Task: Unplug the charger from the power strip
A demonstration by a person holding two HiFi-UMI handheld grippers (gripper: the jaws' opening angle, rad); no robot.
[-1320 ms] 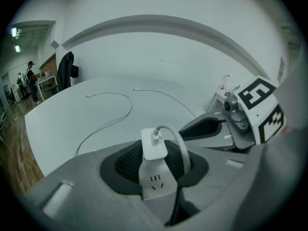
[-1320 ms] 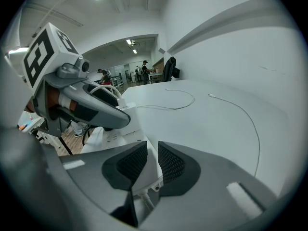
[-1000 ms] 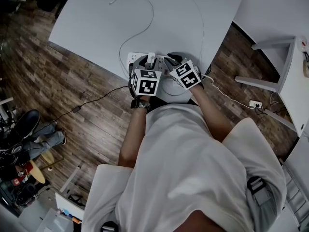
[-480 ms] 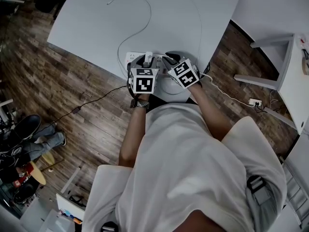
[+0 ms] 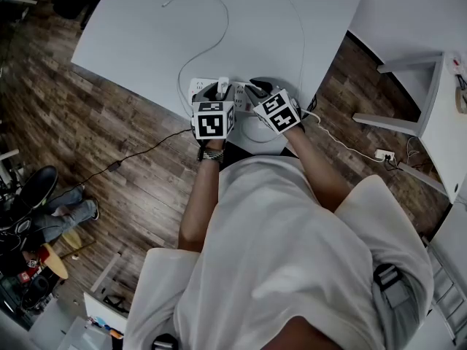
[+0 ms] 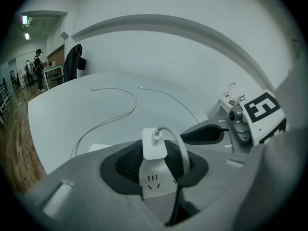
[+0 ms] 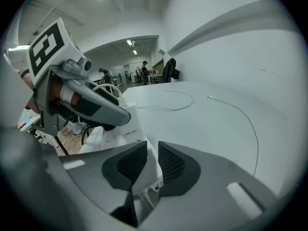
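A white power strip (image 5: 198, 87) lies near the front edge of the white table (image 5: 146, 35). A white charger (image 6: 154, 143) stands plugged into its top, and its thin cable (image 6: 179, 143) arcs out of it. My left gripper (image 6: 155, 154) is shut on the charger, a dark pad on each side of it, with the strip's socket face (image 6: 153, 181) showing below. My right gripper (image 7: 148, 160) is shut on the strip's end (image 7: 144, 174), where the cord leaves it. In the head view both grippers sit side by side over the strip, left (image 5: 221, 88) and right (image 5: 252, 90).
Two thin white cables (image 5: 215, 31) (image 5: 300, 42) trail across the table. The table's front edge runs just below the strip, above a wooden floor (image 5: 109, 122). A black cord (image 5: 139, 155) and a white floor outlet (image 5: 385, 156) lie on it. A white shelf unit (image 5: 430, 115) stands right.
The left gripper has rolled about its own axis, so its marker cube now faces the head camera more squarely. Both hands and the strip have kept their places.
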